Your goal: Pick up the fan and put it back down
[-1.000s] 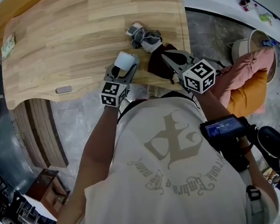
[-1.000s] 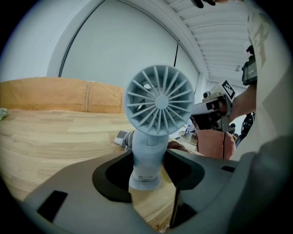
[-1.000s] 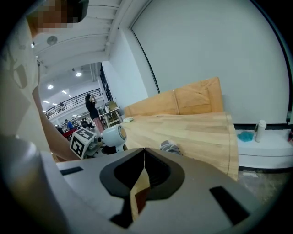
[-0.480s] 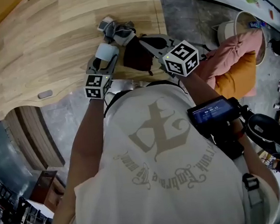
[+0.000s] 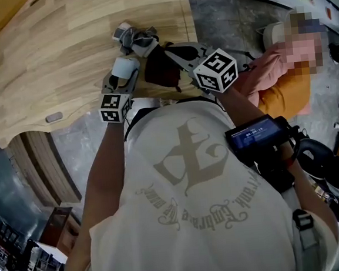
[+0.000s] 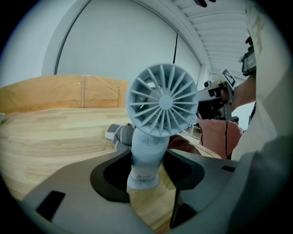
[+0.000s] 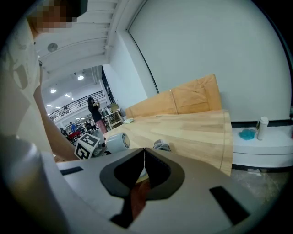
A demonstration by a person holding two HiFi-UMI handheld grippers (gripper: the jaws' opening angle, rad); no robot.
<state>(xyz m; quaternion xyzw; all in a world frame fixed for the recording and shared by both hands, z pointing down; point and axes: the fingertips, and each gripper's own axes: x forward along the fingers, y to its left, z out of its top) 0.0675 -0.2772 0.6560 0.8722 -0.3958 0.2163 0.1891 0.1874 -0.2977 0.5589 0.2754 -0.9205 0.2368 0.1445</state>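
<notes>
While the left tongs are clenching the fan by its stem, the fan is standing upright by the near right corner of the desk, its foot at or just off the wood, and I'm not managing to tell which. I'm judging the set-down and release not yet done. The right tongs are hanging pinched together, gripping nothing, over a dark red cloth. A grey bundle is lying just beyond, crowding the spot.

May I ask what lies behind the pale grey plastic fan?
Behind the pale grey plastic fan, a grey bundled cloth lies on the light wooden table, a dark red-brown thing beside it. The fan's head hides whatever is directly behind.
</notes>
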